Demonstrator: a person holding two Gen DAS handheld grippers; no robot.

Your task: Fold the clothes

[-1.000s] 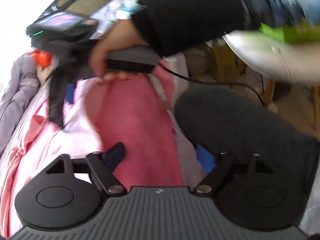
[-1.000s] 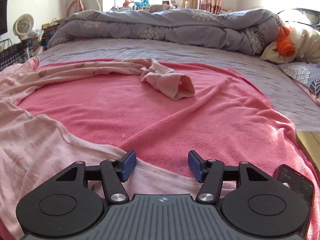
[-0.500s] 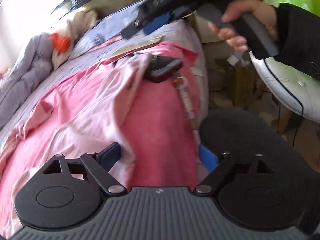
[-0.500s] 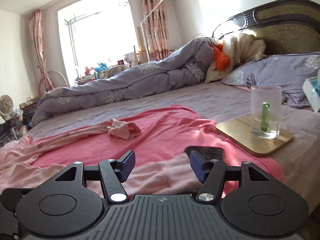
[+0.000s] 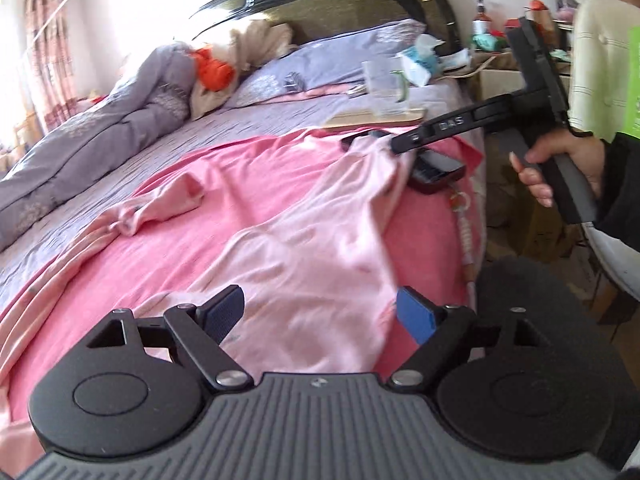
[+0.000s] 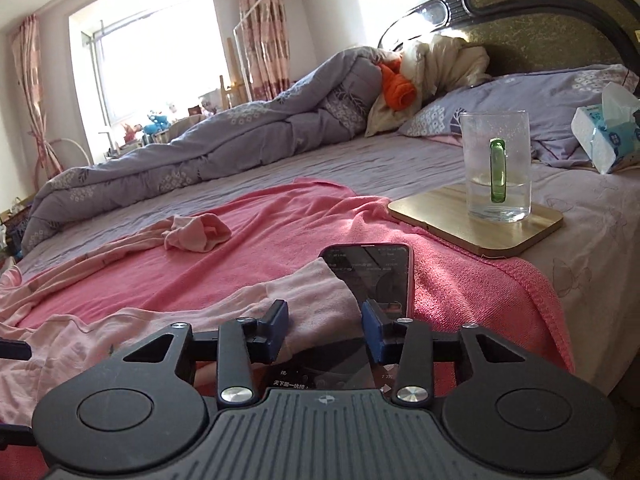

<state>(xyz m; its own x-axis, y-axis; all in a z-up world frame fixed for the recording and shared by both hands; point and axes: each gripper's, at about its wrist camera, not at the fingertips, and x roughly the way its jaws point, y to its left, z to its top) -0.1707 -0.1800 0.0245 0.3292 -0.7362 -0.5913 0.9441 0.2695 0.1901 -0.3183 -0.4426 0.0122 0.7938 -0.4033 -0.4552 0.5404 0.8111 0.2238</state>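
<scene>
Both grippers gape unclenched: right gripper (image 6: 324, 330) straddles the soft pale-pink garment's (image 6: 300, 300) cuff atop a glossy phone (image 6: 380, 272); left gripper (image 5: 320, 314) hovers over its body, spread across the nubby pink towel (image 6: 280, 232).

Pink garment (image 6: 304, 300) hides phone (image 6: 380, 272) lower-left corner.

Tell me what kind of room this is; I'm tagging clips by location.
A lived-in bedroom, most likely: a bed with a dark headboard, a rolled lilac quilt and pillow, and a curtained window.
</scene>
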